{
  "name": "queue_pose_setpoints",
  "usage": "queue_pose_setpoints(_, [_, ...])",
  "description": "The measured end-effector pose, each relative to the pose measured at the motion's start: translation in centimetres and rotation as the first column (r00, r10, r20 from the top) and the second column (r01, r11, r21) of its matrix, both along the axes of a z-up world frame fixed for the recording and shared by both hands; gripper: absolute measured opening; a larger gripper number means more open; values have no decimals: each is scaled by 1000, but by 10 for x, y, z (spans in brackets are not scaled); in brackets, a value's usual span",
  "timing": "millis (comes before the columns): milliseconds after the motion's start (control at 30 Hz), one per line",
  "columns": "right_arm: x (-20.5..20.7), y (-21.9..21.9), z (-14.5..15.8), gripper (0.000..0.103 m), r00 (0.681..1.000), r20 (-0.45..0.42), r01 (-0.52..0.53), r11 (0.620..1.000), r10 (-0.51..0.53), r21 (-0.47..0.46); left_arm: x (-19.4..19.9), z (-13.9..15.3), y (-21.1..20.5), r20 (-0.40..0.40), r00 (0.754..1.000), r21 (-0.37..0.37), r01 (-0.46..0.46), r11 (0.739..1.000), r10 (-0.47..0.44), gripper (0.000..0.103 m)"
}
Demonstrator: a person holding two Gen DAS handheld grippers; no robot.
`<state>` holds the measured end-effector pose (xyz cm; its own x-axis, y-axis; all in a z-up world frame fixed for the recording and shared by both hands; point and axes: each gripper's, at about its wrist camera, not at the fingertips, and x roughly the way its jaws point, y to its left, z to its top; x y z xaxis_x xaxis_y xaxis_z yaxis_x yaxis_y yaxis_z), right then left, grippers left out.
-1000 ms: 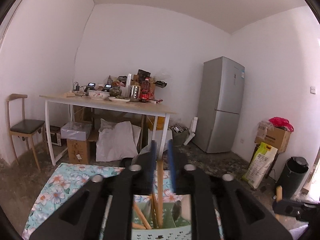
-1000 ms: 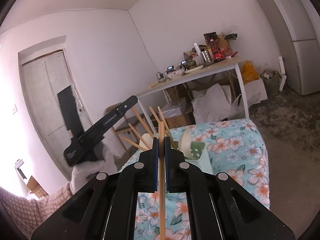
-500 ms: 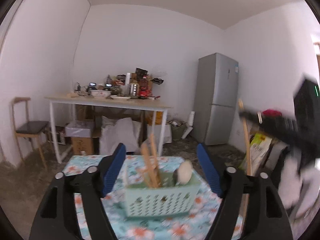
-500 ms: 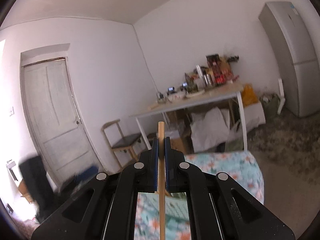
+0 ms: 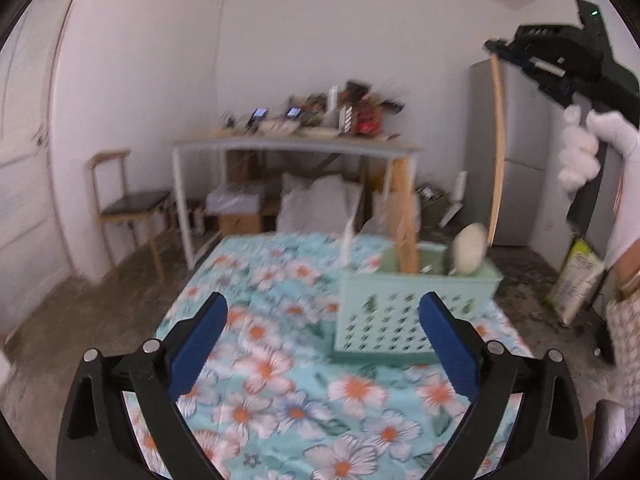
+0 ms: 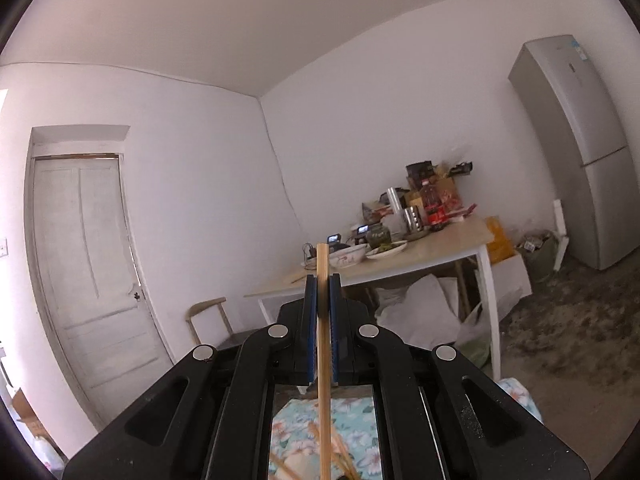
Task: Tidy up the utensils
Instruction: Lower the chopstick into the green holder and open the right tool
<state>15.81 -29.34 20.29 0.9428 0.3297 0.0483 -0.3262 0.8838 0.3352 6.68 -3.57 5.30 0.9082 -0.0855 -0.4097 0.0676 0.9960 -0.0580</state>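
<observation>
The left wrist view is showing what the right one is mostly missing: the flowered cloth over the desk and, standing on it to the right of centre, a pale green perforated basket. Wooden sticks are leaning in the basket beside a pale rounded utensil head, perhaps a spoon, though blur is making it hard to tell.

The left tongs are sitting low in the frame, tilted down toward the cloth, their blue pads spread wide after just opening, with nothing gripped; the basket's near corner is showing between them but further off. At the upper right of this view, a white-gloved hand is holding the right tongs high above the basket, with a long chopstick hanging down from their tip.

The right wrist view is pointing roughly level at the room: a white door, a chair, a cluttered table and a grey fridge. Here the right tongs are pressed together on the chopstick, which is running upright between the pads and poking out above them. Its lower end is cut off by the frame. Only a strip of cloth and blurred stick tips are showing below the tongs.
</observation>
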Motion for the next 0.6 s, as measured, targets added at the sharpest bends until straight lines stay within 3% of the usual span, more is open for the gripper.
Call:
queue_pose_setpoints(333, [44, 23, -36, 4, 996, -71, 44, 996, -50, -75, 36, -35, 6, -109, 990, 62, -82, 995, 89, 95])
queue_pose_setpoints(600, [58, 28, -61, 4, 989, -132, 47, 989, -66, -143, 52, -48, 17, -163, 979, 53, -115, 992, 122, 95])
